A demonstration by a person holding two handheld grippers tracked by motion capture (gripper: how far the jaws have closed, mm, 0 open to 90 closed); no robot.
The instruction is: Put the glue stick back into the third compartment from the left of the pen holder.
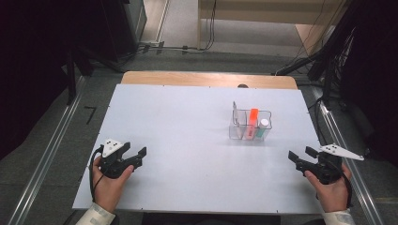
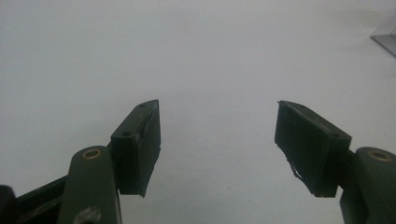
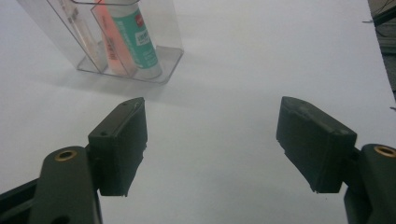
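Note:
A clear plastic organizer [image 1: 240,124] stands right of centre on the white table [image 1: 187,140]. It holds an orange stick [image 1: 253,121] and a green-and-white tube [image 1: 263,128] with a white cap. My left gripper [image 1: 134,150] rests near the table's left front edge, open, with nothing between its jaws [image 2: 217,140]. My right gripper [image 1: 300,153] sits at the right front, open and empty, pointing toward the organizer [image 3: 154,65], which is a short way ahead of its jaws [image 3: 210,140]. In that view the tube [image 3: 137,44] and the orange stick [image 3: 111,46] stand upright inside.
A wooden strip [image 1: 209,78] borders the table's far edge. Metal rails [image 1: 47,154] run along both sides on the floor. Cables [image 1: 187,47] and dark stands lie beyond the table. A corner of the organizer [image 2: 385,37] shows at the far right of the left gripper view.

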